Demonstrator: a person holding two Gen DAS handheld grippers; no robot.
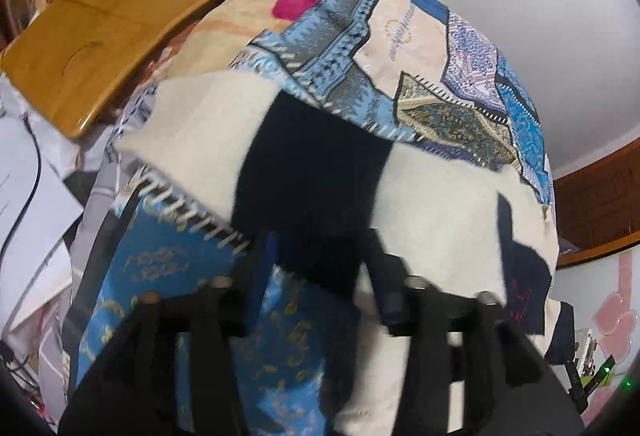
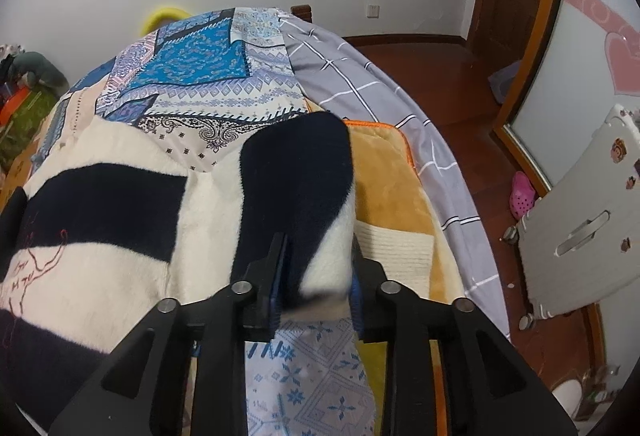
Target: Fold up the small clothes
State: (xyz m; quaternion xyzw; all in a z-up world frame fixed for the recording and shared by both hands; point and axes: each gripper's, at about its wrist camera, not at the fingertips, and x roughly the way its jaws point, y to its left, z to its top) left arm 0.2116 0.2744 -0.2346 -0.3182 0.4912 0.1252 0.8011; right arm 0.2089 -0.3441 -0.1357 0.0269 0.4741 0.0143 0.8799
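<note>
A small fuzzy sweater [image 2: 100,204] with cream and navy stripes lies spread on the patchwork bedspread [image 2: 192,76]. My right gripper [image 2: 316,268] is shut on the sweater's sleeve [image 2: 300,172] and holds it lifted off the bed. In the left wrist view the sweater [image 1: 312,172] hangs lifted and blurred over my left gripper [image 1: 316,276], which is shut on its near edge. Red embroidery [image 2: 32,264] shows on the sweater's left part.
A wooden lap board [image 1: 116,20] lies at the bed's far left, papers [image 1: 28,196] beside it. A yellow-orange blanket [image 2: 392,188] and grey checked sheet [image 2: 360,76] lie to the right. A white folding stool [image 2: 580,220] and pink shoe [image 2: 522,194] are on the floor.
</note>
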